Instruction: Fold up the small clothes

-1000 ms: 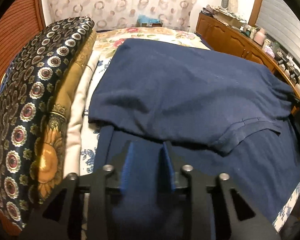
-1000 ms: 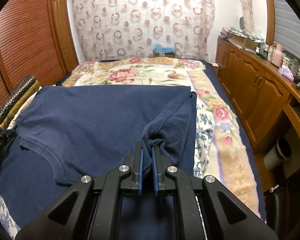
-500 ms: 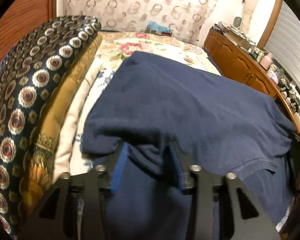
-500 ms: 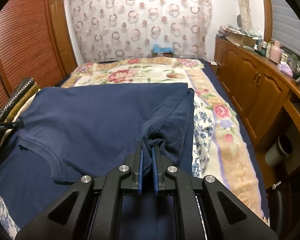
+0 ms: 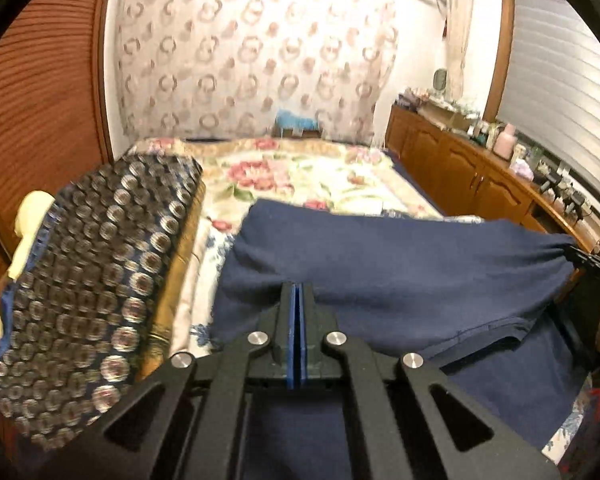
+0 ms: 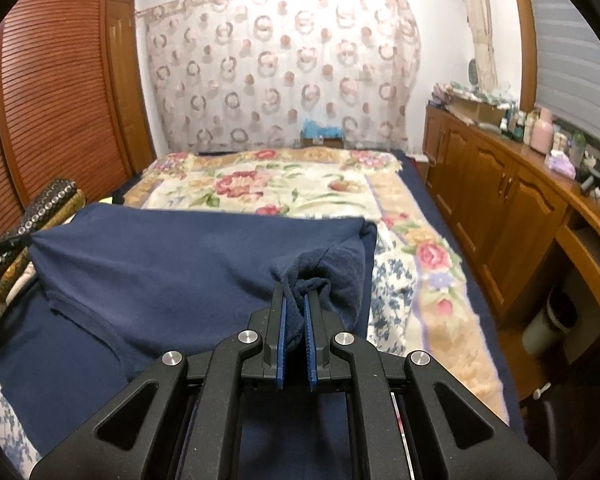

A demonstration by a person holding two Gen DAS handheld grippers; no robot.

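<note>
The dark blue cloth shirt [image 6: 188, 264] lies on the bed with the flowery blanket [image 6: 300, 188]. Its long side runs from one gripper across to the other. The left hand-held gripper [image 5: 297, 292] is pressed tight on the shirt's left edge. The right hand-held gripper [image 6: 296, 300] pinches a bunch of cloth at the right edge. Both point forward and hold the edge up off the bed. The rest of the shirt lies ahead of them, so I think they will carry the edge that way.

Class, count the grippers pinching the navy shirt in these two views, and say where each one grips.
2. The left gripper pinches the navy shirt's left edge; the right gripper clamps a bunched fold at its right edge. No others show.
</note>
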